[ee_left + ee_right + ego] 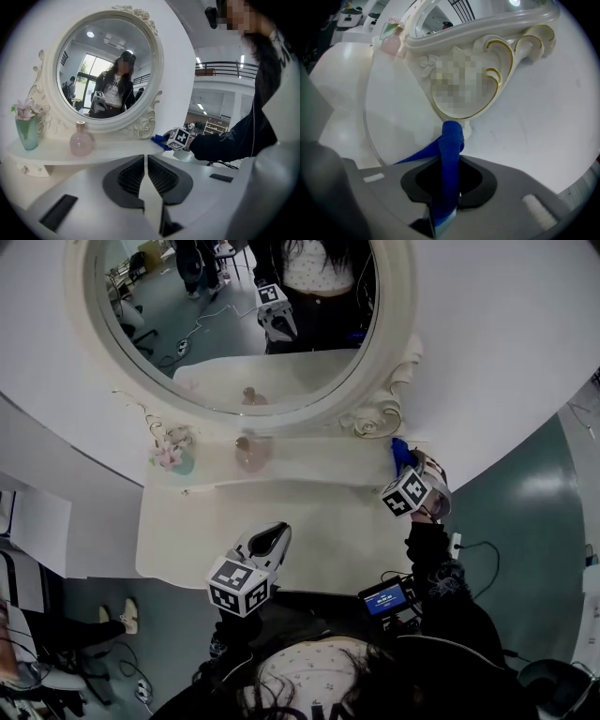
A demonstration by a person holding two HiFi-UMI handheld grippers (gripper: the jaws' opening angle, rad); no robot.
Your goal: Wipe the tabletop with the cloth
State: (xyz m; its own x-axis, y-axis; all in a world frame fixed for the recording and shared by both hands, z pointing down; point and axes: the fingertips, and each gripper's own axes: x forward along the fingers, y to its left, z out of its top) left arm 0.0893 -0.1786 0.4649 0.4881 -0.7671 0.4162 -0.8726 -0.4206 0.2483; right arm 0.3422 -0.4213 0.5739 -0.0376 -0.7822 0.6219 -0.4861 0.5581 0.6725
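While in R gripper (443,180), cloth (451,143) mid-jaws

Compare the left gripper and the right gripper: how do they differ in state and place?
The right gripper is shut on the blue cloth; the left gripper is shut on nothing. The right gripper is at the tabletop's far right end, beside the mirror frame; the left gripper is over its near part. Both carry a marker cube.

Right gripper (409,468), clamping cloth (449,154): mirror frame's scrolled foot (497,79) close ahead, blocks. Leftward, shelf (319,465) bare up to pink bottle (251,454), flower vase (174,457). Left gripper (146,160): tabletop (309,521) ahead open.
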